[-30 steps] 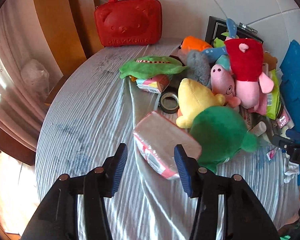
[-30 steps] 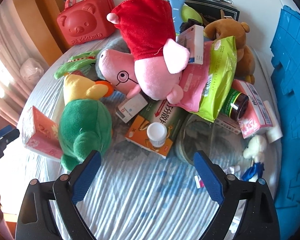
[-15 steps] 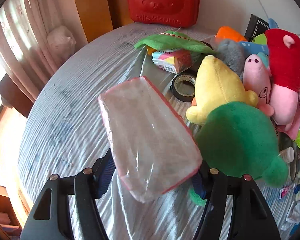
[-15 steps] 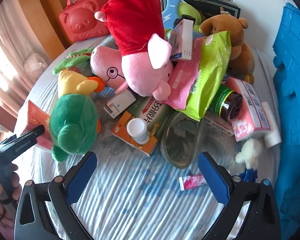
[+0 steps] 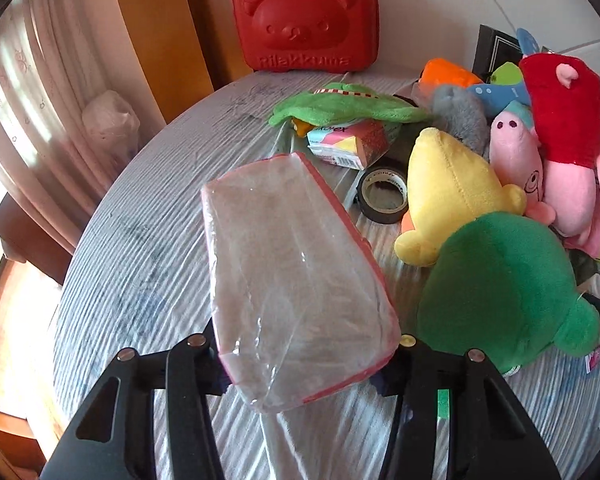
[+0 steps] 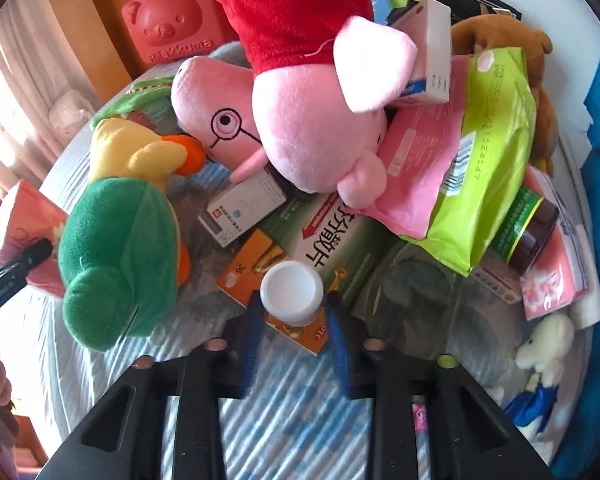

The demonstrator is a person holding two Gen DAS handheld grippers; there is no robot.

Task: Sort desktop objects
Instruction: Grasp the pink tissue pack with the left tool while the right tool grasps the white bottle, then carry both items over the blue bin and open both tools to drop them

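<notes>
red case (image 5: 306,26): "Rilakkuma" | orange box (image 6: 260,276): "36" | green wipes pack (image 6: 496,152): "1:24:47"

The left gripper's blue pads (image 5: 380,380) lie almost wholly behind the clear-wrapped, red-edged tissue pack (image 5: 296,276) — contact can't be seen. The white-capped small bottle's (image 6: 292,290) body is hidden under its cap.

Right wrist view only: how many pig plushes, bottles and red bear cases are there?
Pig plushes: 2 (red-dressed pig, glasses pig)
Bottles: 2 (white-capped bottle, brown bottle)
Red bear case: 1
Total: 5
</notes>
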